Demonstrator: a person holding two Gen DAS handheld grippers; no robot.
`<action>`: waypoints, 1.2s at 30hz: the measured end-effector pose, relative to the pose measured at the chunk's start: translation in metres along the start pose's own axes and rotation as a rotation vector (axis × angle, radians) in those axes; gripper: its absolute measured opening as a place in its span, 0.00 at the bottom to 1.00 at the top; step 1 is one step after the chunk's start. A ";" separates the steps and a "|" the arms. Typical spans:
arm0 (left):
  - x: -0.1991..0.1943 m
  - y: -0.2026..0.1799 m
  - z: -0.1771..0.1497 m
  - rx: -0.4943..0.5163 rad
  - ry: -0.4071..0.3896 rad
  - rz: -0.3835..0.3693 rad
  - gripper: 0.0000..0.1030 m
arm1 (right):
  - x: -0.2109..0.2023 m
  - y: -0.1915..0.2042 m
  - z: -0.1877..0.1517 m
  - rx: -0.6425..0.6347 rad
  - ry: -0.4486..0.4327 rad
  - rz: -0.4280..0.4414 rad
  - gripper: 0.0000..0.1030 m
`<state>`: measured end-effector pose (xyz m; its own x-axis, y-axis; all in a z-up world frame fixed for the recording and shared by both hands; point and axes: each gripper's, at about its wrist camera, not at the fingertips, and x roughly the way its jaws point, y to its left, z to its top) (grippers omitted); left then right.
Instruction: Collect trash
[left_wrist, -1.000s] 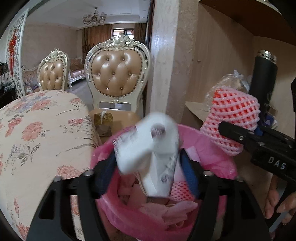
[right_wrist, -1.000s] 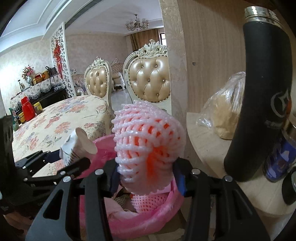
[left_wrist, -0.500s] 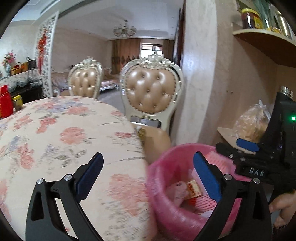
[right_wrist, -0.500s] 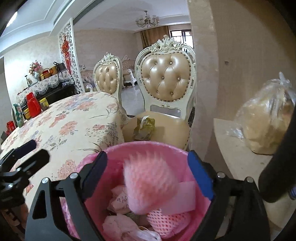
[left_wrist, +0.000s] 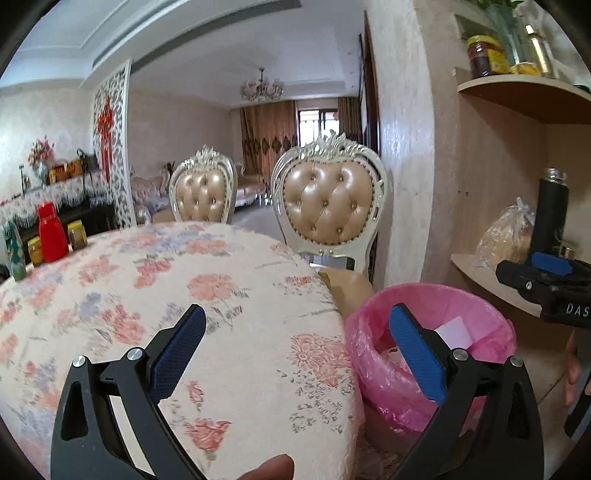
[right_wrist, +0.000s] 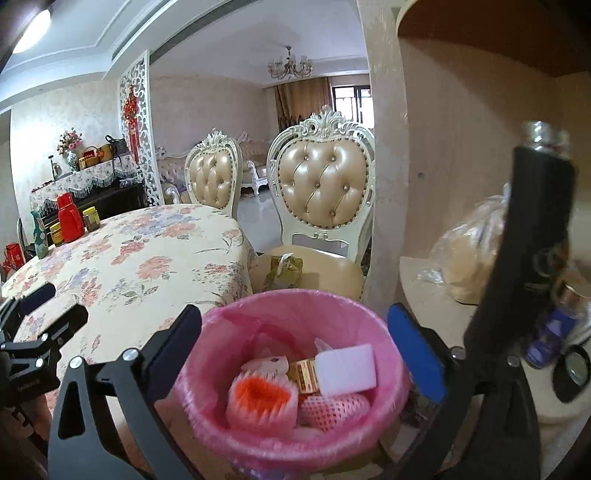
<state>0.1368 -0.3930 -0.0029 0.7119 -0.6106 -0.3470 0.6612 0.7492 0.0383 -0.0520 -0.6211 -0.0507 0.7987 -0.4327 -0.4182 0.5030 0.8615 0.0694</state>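
Pink-lined trash bin upright, mouth up, foam net inside

Left wrist view: low over the floral table, facing the chairs at 12 o'clock, pink-lined bin near at 4 o'clock. Right wrist view: close above that bin, tilted down, same heading; nearby shelf items blurred, probably bottles. Both share bin, table, chairs.
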 end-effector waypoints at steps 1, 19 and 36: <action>-0.006 0.001 0.002 0.001 -0.007 -0.007 0.92 | -0.009 0.005 -0.001 -0.014 -0.008 -0.019 0.95; -0.024 0.012 -0.016 0.011 0.034 -0.126 0.93 | -0.051 0.035 -0.039 0.013 0.060 -0.118 0.95; -0.033 -0.001 -0.037 0.061 0.038 -0.260 0.93 | -0.071 0.022 -0.055 0.066 0.074 -0.216 0.95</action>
<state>0.1034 -0.3641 -0.0257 0.5077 -0.7693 -0.3878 0.8346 0.5509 -0.0005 -0.1160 -0.5563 -0.0693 0.6449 -0.5825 -0.4947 0.6823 0.7305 0.0291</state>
